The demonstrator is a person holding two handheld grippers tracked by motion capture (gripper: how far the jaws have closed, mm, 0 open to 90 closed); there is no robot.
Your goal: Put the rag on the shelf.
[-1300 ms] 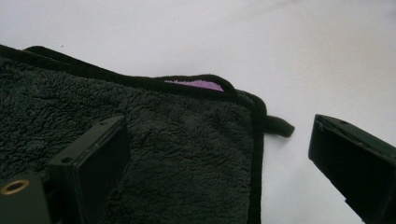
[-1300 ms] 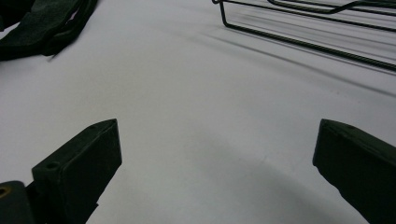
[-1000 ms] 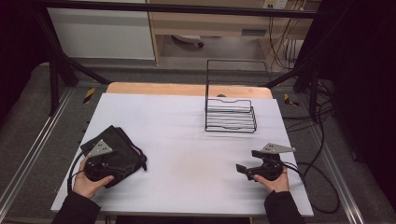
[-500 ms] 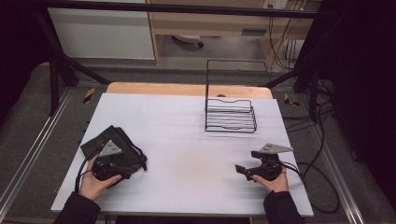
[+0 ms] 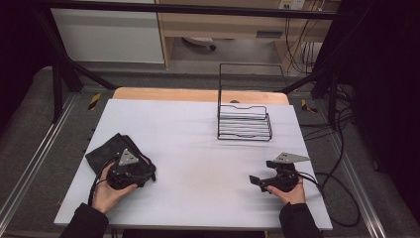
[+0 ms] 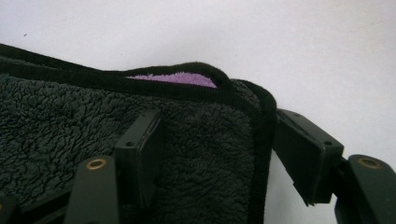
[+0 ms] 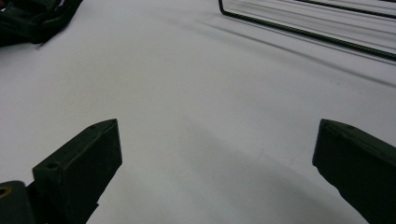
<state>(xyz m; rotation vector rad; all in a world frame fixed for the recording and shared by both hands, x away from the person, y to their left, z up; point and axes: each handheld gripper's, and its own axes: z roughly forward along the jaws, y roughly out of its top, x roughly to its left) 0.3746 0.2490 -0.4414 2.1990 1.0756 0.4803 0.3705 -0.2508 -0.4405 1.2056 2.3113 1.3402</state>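
A black fleece cloth [image 5: 105,152] lies folded at the table's left, and a strip of purple lining [image 6: 173,79] peeks from under its hem. My left gripper [image 5: 142,169] is down on the cloth's near-right corner. Its jaws have just been closing and stand part open. The cloth's hemmed edge [image 6: 259,140] lies between them, one pad sunk in the fleece [image 6: 140,149] and the other beside the hem [image 6: 303,154]. My right gripper [image 5: 255,181] rests on the table at the right, pointing left. Its jaws [image 7: 217,154] stand wide open over bare table.
A black wire rack [image 5: 244,124] stands at the back right of the white table [image 5: 198,148]; its base wires run along the top of the right gripper view [image 7: 303,29]. Cables hang off the table's right side [image 5: 341,193].
The left hand has carried its gripper to the right across the cloth, onto the near-right corner. The right hand and gripper have kept still.
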